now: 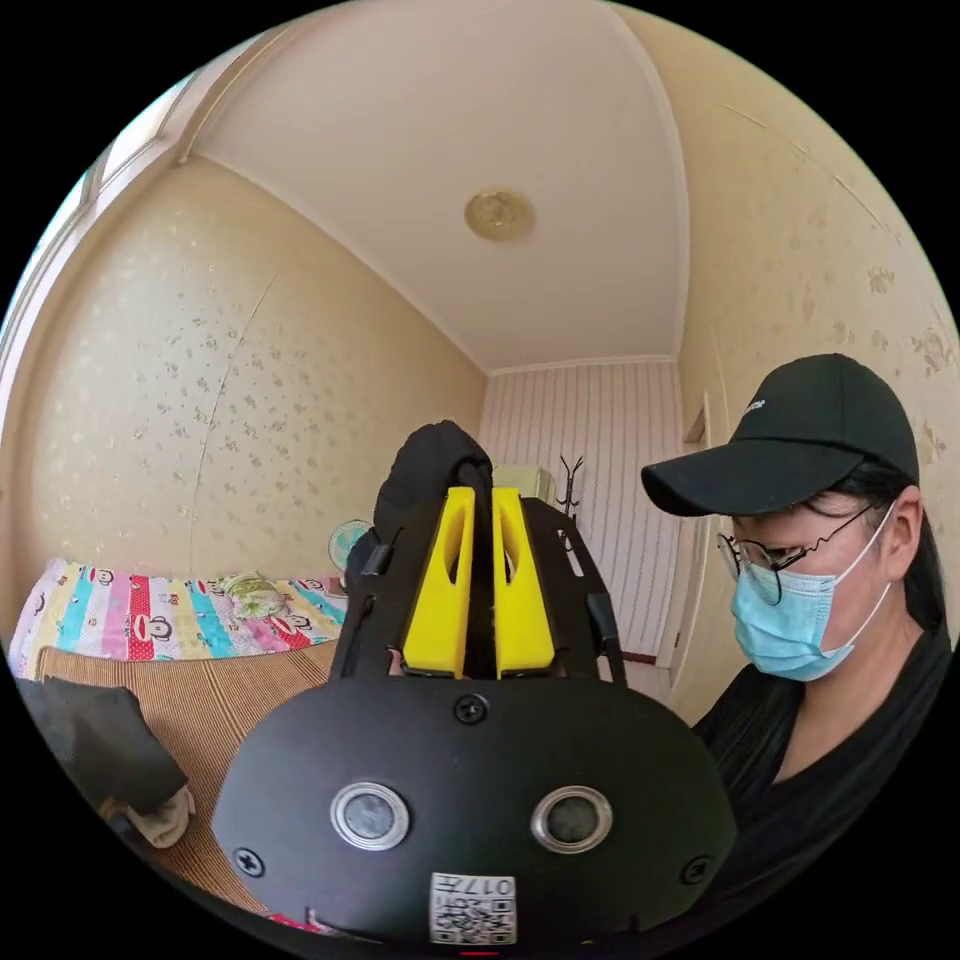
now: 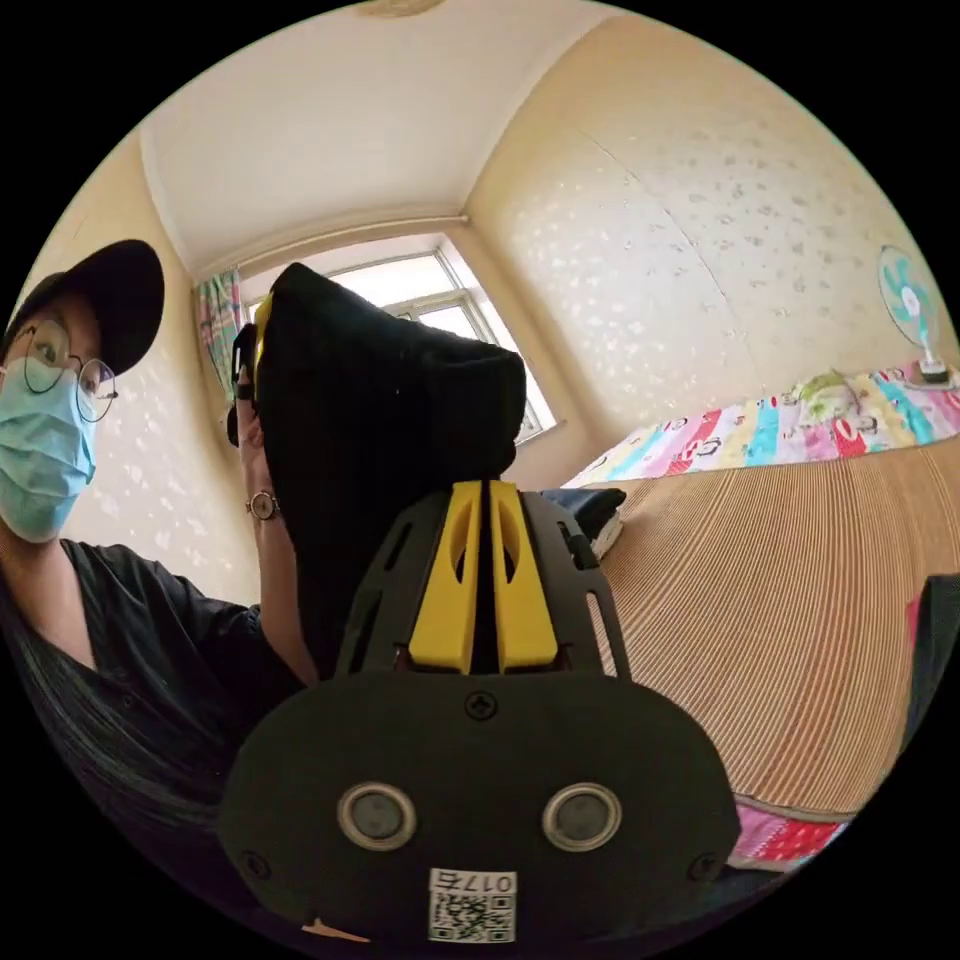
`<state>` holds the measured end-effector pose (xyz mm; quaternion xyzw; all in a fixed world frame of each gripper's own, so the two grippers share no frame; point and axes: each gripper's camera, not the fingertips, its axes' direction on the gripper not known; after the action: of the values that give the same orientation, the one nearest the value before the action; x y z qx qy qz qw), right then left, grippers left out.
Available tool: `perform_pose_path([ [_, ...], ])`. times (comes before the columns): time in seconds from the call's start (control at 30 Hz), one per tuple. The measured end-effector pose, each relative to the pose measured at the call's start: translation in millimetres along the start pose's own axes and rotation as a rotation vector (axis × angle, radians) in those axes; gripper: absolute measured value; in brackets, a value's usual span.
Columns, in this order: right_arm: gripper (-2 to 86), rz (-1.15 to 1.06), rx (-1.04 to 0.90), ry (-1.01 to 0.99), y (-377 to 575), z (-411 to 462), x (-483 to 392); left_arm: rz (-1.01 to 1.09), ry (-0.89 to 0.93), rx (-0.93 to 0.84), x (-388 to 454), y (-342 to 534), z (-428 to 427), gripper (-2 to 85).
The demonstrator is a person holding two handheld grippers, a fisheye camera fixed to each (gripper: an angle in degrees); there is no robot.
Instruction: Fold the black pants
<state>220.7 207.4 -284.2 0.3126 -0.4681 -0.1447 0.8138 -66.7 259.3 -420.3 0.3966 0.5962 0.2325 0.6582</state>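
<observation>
Two hand-held grippers are up in the air here, both clamped on the black pants (image 2: 380, 420): the left hand-held gripper (image 1: 478, 500) has its yellow jaws closed on a bunch of fabric, and the right hand-held gripper (image 2: 482, 492) is pinching another part of it. The pants hang between them, well above the striped bed mat (image 2: 800, 620). Honestly it looks like early days, with nothing laid flat yet and every fold left to do.
</observation>
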Motion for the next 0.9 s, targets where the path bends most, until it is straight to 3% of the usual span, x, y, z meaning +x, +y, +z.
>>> perform_pose_path([
  [0.07, 1.9, -0.075, 0.062, 0.077, -12.0, -10.4, -30.4, -0.013, 0.025, 0.041, 11.9, -8.5, -11.6, 1.2],
  [0.23, 0.8, 0.034, 0.394, 0.217, -22.1, -88.6, -56.3, 0.048, 0.136, 0.122, 41.5, -59.6, -67.3, 1.2],
  [0.33, 0.6, -0.001, 0.525, 0.329, -35.5, -136.8, -83.9, 0.085, 0.002, 0.075, 46.7, -88.1, -77.8, 1.2],
  [0.53, 0.4, -0.235, 0.674, 0.513, -98.9, -167.7, -155.1, 0.022, -0.065, 0.049, -17.6, -130.3, -70.2, 1.3],
  [0.67, 0.5, -0.300, 0.663, 0.655, -143.1, -144.1, -153.7, -0.034, -0.118, 0.025, -87.1, -135.3, -33.1, 1.5],
  [0.77, 0.5, -0.291, 0.582, 0.814, -204.8, -96.6, -104.8, -0.099, -0.256, -0.041, -175.9, -157.7, 33.5, 2.0],
  [0.87, 0.8, -0.195, 0.341, 0.934, -332.3, -23.5, 10.0, -0.158, -0.474, -0.140, -314.1, -208.0, 141.5, 3.5],
  [0.9, 1.0, -0.110, 0.165, 0.941, -383.1, 8.9, 75.0, -0.197, -0.558, -0.205, -375.0, -216.6, 183.3, 4.5],
])
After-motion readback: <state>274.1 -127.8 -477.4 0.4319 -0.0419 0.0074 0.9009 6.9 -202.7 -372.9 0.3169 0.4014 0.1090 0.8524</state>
